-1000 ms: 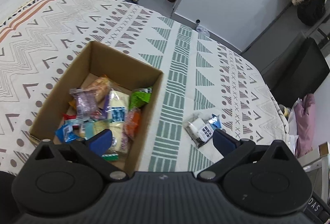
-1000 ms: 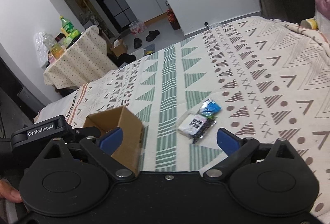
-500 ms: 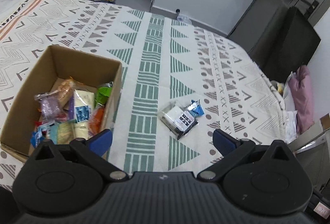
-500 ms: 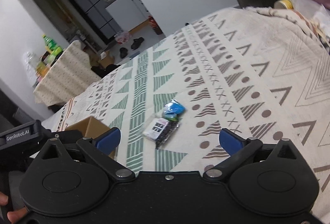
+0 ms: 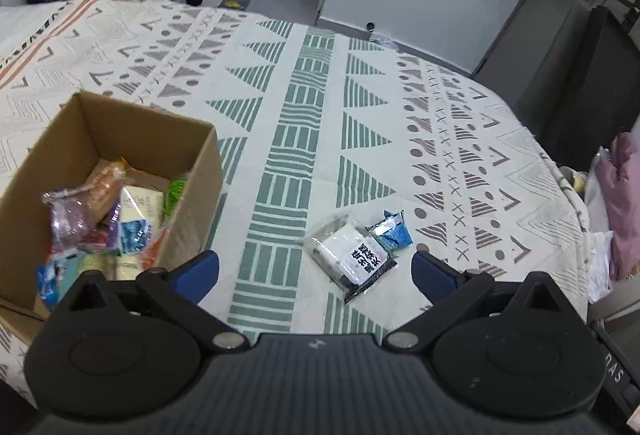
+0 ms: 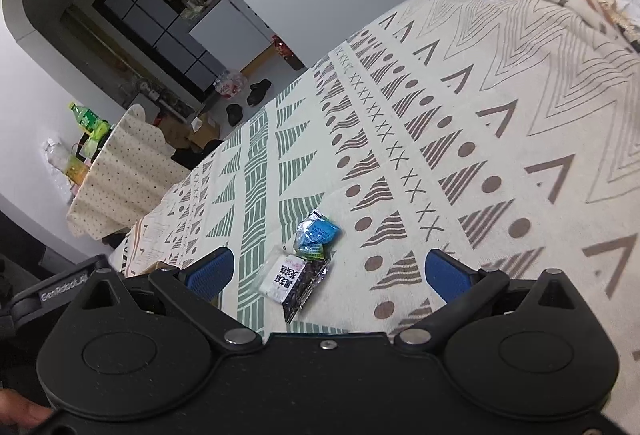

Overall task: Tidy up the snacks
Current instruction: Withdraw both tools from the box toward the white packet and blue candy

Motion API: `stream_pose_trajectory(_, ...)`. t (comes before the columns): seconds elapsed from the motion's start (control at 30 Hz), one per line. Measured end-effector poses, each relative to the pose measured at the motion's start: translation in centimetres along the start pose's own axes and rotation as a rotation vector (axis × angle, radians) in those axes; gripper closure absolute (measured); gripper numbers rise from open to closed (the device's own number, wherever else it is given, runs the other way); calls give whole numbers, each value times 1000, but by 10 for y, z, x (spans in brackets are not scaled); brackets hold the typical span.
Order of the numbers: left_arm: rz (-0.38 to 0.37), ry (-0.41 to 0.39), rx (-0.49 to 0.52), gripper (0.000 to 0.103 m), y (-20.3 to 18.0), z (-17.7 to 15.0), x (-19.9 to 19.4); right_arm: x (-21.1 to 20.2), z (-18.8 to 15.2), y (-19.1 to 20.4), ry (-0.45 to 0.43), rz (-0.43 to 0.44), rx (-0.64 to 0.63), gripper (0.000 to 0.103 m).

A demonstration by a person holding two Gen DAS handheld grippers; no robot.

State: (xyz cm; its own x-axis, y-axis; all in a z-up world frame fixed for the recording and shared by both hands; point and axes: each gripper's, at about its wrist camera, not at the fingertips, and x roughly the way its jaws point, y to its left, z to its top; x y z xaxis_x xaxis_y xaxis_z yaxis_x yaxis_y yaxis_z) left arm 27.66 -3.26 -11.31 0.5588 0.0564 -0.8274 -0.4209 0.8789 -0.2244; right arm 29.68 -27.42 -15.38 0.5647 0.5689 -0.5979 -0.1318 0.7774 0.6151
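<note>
A bed covered by a cream patterned bedspread (image 5: 320, 139) with green and brown triangles carries everything. On it at 9 o'clock stands an open cardboard box (image 5: 192, 203). Near 5 o'clock lie a white snack packet (image 5: 352, 255) and, touching it, a blue snack packet (image 5: 394, 233).

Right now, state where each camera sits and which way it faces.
Left wrist: on the left gripper, open, looking down at the cardboard box of snacks and two loose packets.
Right wrist: on the right gripper, open, tilted, facing across the patterned bedspread.
Shared: white-label packet and blue packet.
</note>
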Motion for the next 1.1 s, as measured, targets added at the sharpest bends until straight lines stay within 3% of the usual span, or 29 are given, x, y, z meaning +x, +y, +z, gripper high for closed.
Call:
stream_pose_trajectory(0.1,17,17,-35,3,-4,0,14,9,0,-5,30,7,8,5)
stream_pose_trajectory(0.4,29,48,-116,22,-13,-3,56,26,0,-12,85,29,12,19)
stream_pose_trajectory(0.63,43,47,-92,23,-30,0,83,44,11,-19,79,-6,8,32)
stream_pose_trajectory(1.1,92,90,-62,23,-32,-8,116,73,18,-16,114,-6,-2,37)
